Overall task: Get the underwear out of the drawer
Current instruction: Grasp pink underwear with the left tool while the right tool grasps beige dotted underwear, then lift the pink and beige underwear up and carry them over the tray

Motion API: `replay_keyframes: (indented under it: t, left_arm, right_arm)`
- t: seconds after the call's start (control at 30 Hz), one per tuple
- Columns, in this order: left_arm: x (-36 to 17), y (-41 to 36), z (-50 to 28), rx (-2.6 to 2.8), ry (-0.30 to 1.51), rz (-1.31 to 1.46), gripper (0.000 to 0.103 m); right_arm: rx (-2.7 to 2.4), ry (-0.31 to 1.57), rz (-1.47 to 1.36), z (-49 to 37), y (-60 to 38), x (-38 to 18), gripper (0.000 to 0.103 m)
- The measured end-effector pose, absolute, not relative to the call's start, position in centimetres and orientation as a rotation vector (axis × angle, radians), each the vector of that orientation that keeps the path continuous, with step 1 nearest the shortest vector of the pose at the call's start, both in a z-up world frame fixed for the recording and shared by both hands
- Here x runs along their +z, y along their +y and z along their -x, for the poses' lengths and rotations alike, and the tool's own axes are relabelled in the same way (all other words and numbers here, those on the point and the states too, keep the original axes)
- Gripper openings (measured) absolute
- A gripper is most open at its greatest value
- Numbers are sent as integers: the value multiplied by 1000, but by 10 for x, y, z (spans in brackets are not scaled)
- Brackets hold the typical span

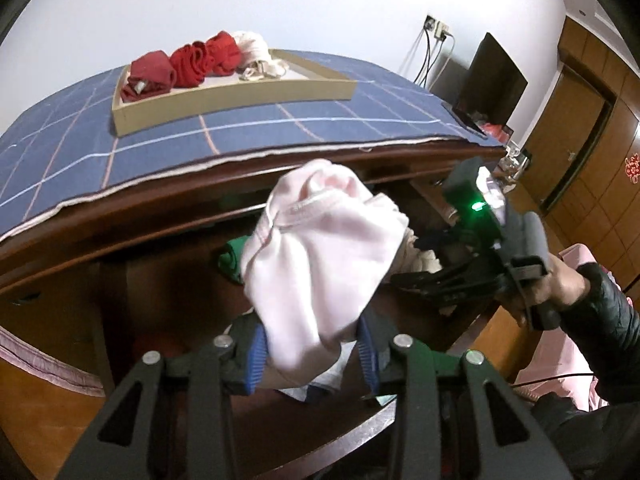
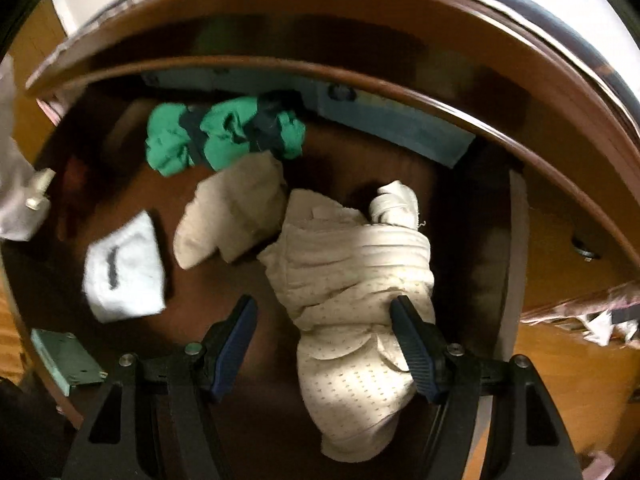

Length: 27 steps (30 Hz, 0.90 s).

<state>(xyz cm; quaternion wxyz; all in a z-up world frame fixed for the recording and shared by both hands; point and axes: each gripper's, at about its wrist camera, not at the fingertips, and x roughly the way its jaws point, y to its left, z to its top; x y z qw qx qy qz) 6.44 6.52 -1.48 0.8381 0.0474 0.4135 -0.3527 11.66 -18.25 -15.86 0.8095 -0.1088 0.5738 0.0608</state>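
Note:
My left gripper (image 1: 312, 354) is shut on a pale pink piece of underwear (image 1: 320, 256) and holds it up over the open wooden drawer (image 1: 168, 280). My right gripper (image 2: 324, 344) is open inside the drawer, its fingers on either side of a beige dotted garment (image 2: 352, 300). In the left wrist view the right gripper (image 1: 404, 276) reaches in from the right. Green underwear (image 2: 224, 136), a second beige piece (image 2: 232, 212) and a white folded piece (image 2: 124, 268) lie on the drawer floor.
A cardboard tray (image 1: 240, 96) on the blue checked tabletop (image 1: 80, 152) holds red (image 1: 188, 64) and cream (image 1: 256, 54) garments. A dark monitor (image 1: 492, 80) stands at the right. A pale green metal bracket (image 2: 68, 360) lies by the drawer's left edge.

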Motion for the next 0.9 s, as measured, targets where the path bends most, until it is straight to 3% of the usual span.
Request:
replay_keyframes:
  t: [0.2,0.27,0.4,0.53,0.73,0.9]
  left_arm:
    - [-8,70,-62,-742,842,-79,38]
    - [-6,74,-64,-730,838,-61,38]
    - [-5,81,-65,-712,838,-38,38]
    - [-5,88,-64,-704,831,-19,38]
    - [-7,90,-70,-687,843,29,38]
    - [-7,84,-67,-688,843,55,38]
  right_arm:
    - [97,1313,539,-111,-166,-180,70]
    - [70,1317,607,-109,-163,-186,57]
    - [65,1293,552,-111,-174,-176,42]
    - [115,1250,228,-109,-207,-144,35]
    - [238,1077,-294,-78,-250,-103,34]
    - [295,953,-432,-61,-246,-77,34]
